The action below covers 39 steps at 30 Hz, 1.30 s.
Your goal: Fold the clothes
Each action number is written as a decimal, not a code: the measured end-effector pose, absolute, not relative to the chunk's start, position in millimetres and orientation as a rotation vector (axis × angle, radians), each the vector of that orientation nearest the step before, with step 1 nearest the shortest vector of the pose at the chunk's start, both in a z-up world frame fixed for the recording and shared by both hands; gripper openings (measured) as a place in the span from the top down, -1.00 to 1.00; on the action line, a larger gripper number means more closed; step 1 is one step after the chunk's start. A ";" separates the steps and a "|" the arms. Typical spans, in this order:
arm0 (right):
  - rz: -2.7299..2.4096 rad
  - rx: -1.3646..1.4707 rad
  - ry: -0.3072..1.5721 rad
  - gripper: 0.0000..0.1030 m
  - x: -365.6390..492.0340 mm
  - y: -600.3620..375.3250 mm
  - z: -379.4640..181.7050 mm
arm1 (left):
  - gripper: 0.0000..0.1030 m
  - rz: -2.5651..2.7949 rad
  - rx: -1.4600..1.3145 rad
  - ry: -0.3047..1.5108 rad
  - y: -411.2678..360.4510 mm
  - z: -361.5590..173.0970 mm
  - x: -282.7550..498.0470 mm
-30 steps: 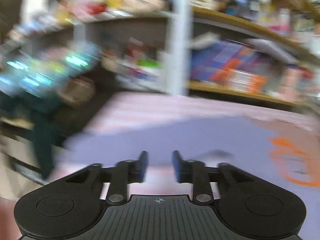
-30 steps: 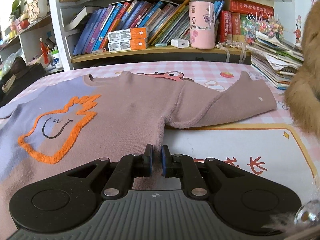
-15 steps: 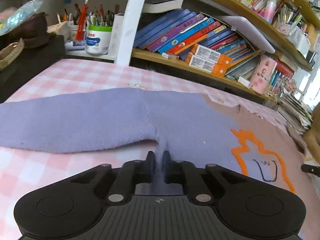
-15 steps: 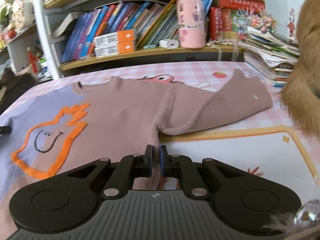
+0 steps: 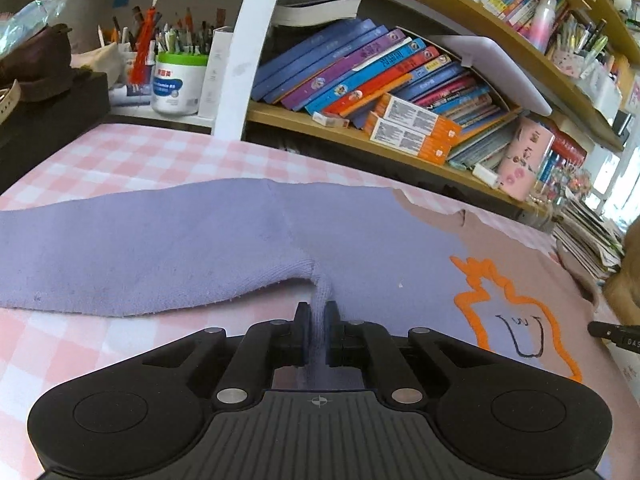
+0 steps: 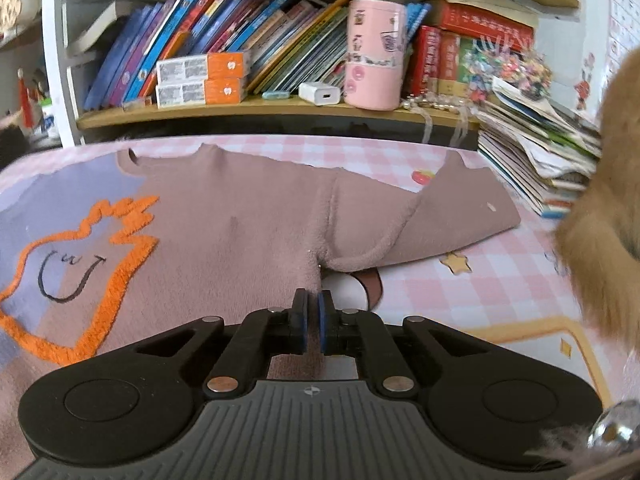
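Sweater fabric between both closed jaws

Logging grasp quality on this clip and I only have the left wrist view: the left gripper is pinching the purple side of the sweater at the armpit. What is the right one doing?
Observer: The right gripper is shut on the sweater at the other armpit, on the brown side.
Operator: How does the brown sleeve lie?
Observer: The brown sleeve lies spread out to the right on the checked tablecloth, its cuff towards a stack of magazines.
Operator: Anything close to that sleeve?
Observer: Something with orange-brown fur fills the right edge, just beyond the cuff; what it is I cannot tell.
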State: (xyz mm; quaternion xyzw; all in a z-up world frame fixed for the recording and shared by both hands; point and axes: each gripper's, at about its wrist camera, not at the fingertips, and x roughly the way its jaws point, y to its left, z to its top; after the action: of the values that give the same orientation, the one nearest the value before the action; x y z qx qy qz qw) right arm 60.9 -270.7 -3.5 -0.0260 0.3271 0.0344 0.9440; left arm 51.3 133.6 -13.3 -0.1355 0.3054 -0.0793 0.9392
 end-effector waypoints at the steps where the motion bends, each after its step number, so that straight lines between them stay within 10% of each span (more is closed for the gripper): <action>1: 0.077 -0.064 0.679 0.88 63.3 -269.7 -1.0 | 0.88 -0.164 -0.283 0.624 134.7 -13.7 52.2; 6: 0.069 -0.047 0.638 0.42 75.3 -293.4 30.2 | 0.84 -0.176 -0.312 0.626 140.5 -15.7 56.6; 17: -0.253 -0.272 0.843 0.15 227.1 -317.5 4.8 | 0.85 -0.206 -0.391 0.627 152.4 -20.9 61.1; 21: -0.285 -0.234 0.905 0.29 233.2 -332.8 -6.4 | 0.85 -0.205 -0.386 0.628 151.0 -20.5 61.0; 23: -0.254 -0.160 0.911 0.85 227.1 -341.0 -5.0 | 0.85 -0.208 -0.380 0.629 150.0 -20.1 61.0; 39: -0.403 0.275 0.736 0.87 53.3 -428.2 6.0 | 0.84 -0.202 -0.352 0.628 146.4 -19.8 59.1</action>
State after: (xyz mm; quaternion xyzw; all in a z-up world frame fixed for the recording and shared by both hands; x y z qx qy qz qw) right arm 53.3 -428.2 6.0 0.1331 0.3561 -0.1950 0.9041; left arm 59.1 146.4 -19.8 -0.1722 0.3068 -0.0988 0.9309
